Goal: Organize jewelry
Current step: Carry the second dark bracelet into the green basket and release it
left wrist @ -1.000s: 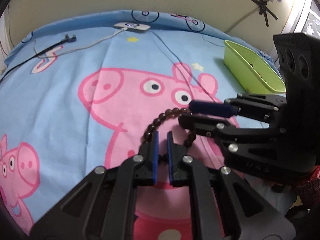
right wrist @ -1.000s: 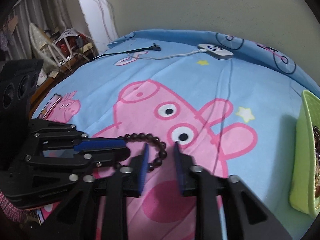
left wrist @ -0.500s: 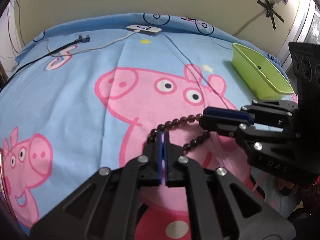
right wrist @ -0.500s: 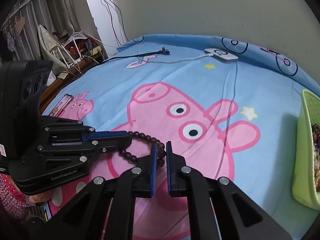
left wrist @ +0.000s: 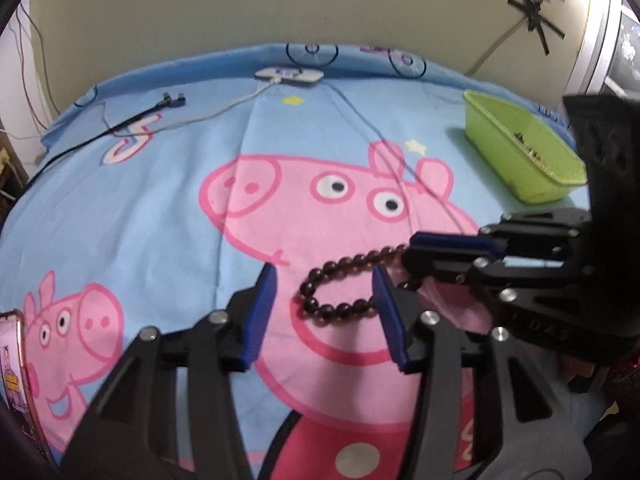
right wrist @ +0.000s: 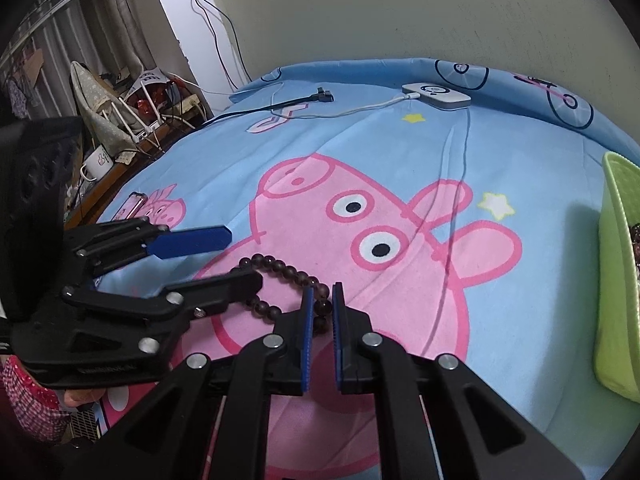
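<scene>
1. My left claw (left wrist: 324, 308) stands wide, its blue pads apart on either side of the free loop of the bead bracelet (left wrist: 340, 288), gripping nothing.
2. In the right wrist view my right claw (right wrist: 322, 312) is drawn narrow, and its blue pads pinch the bead bracelet (right wrist: 288, 276) between them at the near end of the strand.
3. The same grip shows from the left wrist view, where the right claw (left wrist: 412, 258) comes in from the right and the beads run straight into its closed tips.
4. The bracelet is a string of dark brown round beads; its loop hangs or lies over the pink pig print on the blue bedsheet (left wrist: 160, 200). I cannot tell whether the loop touches the sheet.
5. From the right wrist view the left claw (right wrist: 240, 258) comes in from the left, one finger above the beads and one below.
6. The green basket (left wrist: 520, 152) sits well apart on the bed, towards the right edge, with some small items inside that are too small to name.
7. A white charger (left wrist: 289, 75) with its cable lies at the far end of the bed, and a black cable (left wrist: 140, 114) lies to its left.
8. A phone (left wrist: 16, 376) lies at the left edge of the bed.
</scene>
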Demonstrator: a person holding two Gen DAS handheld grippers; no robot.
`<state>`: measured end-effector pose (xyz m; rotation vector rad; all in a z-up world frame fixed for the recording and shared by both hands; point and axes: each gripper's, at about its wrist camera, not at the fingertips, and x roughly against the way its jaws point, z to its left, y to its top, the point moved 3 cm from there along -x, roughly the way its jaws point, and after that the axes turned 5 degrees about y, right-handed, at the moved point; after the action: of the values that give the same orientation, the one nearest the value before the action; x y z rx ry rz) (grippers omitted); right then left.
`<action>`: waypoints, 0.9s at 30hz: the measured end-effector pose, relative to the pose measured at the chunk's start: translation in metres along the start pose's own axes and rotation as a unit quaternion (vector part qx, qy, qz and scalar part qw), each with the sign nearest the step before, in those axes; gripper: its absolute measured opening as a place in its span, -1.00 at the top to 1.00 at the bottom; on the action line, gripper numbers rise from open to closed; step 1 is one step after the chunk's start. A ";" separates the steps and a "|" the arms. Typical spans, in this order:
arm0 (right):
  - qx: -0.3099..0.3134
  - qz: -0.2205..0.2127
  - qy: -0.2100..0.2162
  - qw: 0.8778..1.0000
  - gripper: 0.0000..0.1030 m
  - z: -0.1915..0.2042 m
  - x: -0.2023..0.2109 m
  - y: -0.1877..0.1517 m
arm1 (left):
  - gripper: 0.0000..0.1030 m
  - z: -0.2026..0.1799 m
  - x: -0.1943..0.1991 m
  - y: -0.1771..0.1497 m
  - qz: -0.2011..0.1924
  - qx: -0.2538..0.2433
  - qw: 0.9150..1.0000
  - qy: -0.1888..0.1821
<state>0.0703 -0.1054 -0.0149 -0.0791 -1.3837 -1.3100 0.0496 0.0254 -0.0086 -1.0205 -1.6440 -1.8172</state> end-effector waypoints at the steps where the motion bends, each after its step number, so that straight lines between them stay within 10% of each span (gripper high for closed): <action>1: 0.001 -0.002 -0.001 1.000 1.00 0.000 0.001 0.000 | 0.08 0.000 -0.005 -0.002 0.009 0.001 1.000 0.002; 3: 0.002 -0.007 -0.001 1.000 1.00 0.001 0.003 0.000 | 0.13 0.002 -0.008 -0.003 0.007 0.009 1.000 -0.003; 5: 0.003 -0.016 0.001 1.000 1.00 0.004 0.007 0.000 | 0.83 0.003 -0.009 -0.003 0.008 0.012 1.000 -0.005; 18: -0.018 -0.101 0.003 0.995 1.00 -0.009 0.062 0.017 | 0.84 -0.024 0.018 0.036 -0.018 0.020 0.997 -0.079; 27: -0.098 -0.194 -0.061 0.974 1.00 -0.074 0.151 -0.002 | 0.84 -0.126 0.021 0.103 -0.050 -0.057 0.986 -0.149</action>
<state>0.0675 -0.2501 0.0717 -0.0221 -1.4142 -1.7935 0.0903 -0.1123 0.0723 -1.3360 -1.8083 -1.9169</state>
